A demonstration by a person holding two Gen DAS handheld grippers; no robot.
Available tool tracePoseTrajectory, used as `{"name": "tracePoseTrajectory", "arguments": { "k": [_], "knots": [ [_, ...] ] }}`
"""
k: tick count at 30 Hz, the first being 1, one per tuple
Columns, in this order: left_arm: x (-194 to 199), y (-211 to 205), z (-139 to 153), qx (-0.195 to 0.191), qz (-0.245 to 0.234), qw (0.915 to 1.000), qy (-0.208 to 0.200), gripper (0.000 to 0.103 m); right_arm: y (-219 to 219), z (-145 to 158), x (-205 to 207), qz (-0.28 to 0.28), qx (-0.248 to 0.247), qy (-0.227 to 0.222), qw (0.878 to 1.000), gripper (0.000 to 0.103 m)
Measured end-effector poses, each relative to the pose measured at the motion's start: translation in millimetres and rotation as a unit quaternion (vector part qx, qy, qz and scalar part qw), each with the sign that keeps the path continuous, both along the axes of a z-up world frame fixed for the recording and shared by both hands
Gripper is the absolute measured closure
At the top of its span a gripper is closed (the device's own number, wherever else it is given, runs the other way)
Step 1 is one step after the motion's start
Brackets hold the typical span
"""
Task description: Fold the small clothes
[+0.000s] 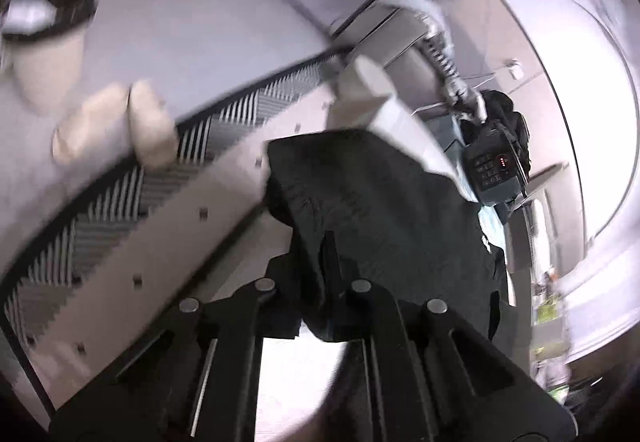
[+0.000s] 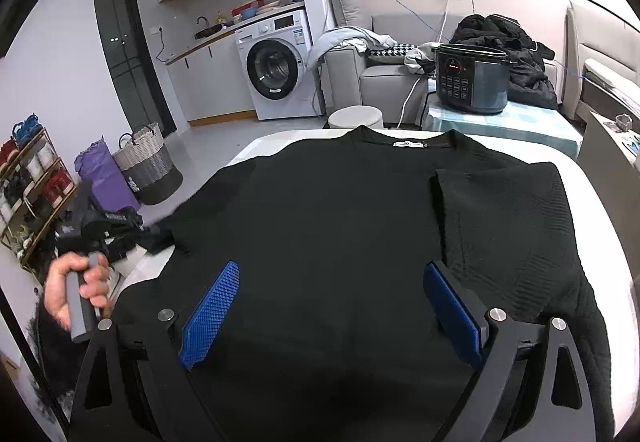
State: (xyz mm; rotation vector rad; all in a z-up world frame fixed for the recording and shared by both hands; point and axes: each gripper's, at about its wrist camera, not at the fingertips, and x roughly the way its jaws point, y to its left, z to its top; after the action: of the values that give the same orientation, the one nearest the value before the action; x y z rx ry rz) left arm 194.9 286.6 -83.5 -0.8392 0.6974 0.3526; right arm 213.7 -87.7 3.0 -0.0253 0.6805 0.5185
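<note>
The black ribbed knit top (image 2: 340, 226) lay spread on the white rounded surface (image 2: 592, 177), neck label away from the person, its right sleeve already folded in over the body. The left gripper (image 1: 332, 270) was clenched on a fold of this dark cloth at the left side — the cloth bunched between its fingers. The right gripper (image 2: 332, 306) hovered released above the lower middle of the garment, blue pads (image 2: 210, 316) wide apart, holding nothing.

To do this fold well, I think the left side should be carried across flat, with the right gripper pressing the body down so it does not slide.

Around it: a dark electric pressure cooker (image 2: 472, 79) on the checked cloth behind, a white washing machine (image 2: 276, 69), a woven basket (image 2: 146, 165) — all well apart. Nothing blocked the way.
</note>
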Motion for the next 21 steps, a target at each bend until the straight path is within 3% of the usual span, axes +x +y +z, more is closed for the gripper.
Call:
{"name": "tracePoseTrajectory", "arguments": {
  "k": [4,7,8,11,13,14,18,19,21],
  "knots": [
    [32.5,-44.2,61.9,0.108,-0.055,0.9918,-0.04,0.099,-4.7,-3.9,3.0,-0.008,0.002,0.004,1.0,0.008],
    [67.1,-108.9,98.6,0.168,-0.143,0.9733,-0.064,0.098,-13.2,-3.3,6.6,-0.018,0.008,0.006,1.0,0.008],
    [83.4,-145.8,103.0,0.188,-0.2,0.9596,-0.062,0.098,-16.0,-2.8,7.7,-0.023,0.008,0.005,1.0,0.008],
    [116.4,-224.7,78.5,0.192,-0.324,0.9261,-0.014,0.094,-25.5,-2.6,10.2,-0.04,0.01,0.004,0.999,0.008],
    [127.5,-253.5,52.3,0.183,-0.374,0.9091,0.02,0.071,-33.7,-4.7,13.4,-0.053,0.012,0.01,0.998,0.008],
    [127.2,-264.6,36.9,0.174,-0.389,0.9041,0.034,0.067,-38.0,-6.1,15.3,-0.06,0.012,0.014,0.998,0.008],
    [109.1,-258.0,24.2,0.167,-0.384,0.9078,0.028,0.056,-51.9,-11.9,19.6,-0.074,0.012,0.025,0.997,0.008],
    [104.7,-247.5,27.5,0.163,-0.369,0.915,0.022,0.046,-54.3,-13.7,20.8,-0.078,0.01,0.028,0.997,0.008],
    [99.0,-228.3,31.0,0.157,-0.334,0.9295,0.006,0.039,-58.9,-17.5,24.7,-0.084,0.013,0.036,0.996,0.008]
  ]
}}
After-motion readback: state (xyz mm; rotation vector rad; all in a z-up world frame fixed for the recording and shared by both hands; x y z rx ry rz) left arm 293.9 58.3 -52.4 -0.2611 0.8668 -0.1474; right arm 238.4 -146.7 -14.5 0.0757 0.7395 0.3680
